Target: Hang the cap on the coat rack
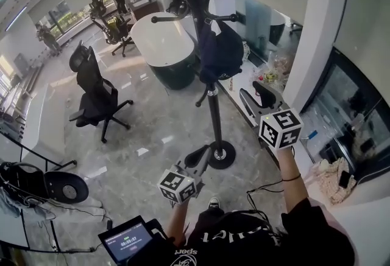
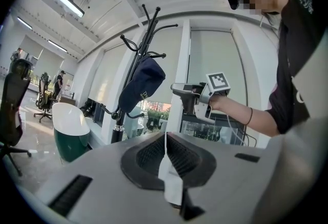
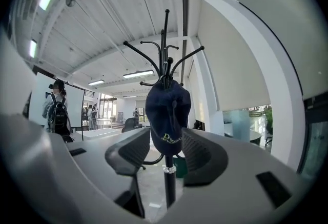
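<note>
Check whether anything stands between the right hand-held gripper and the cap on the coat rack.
Nothing visible does. The right hand-held gripper has its jaws apart and empty. The cap hangs on the coat rack straight ahead of them, with only open air between.

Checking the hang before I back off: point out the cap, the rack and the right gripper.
cap [image 3: 168, 107], right gripper view, on its crown.
rack [image 1: 214, 115], head view, on its pole below the cap.
right gripper [image 1: 253, 92], head view, midway between its open fingertips.
</note>
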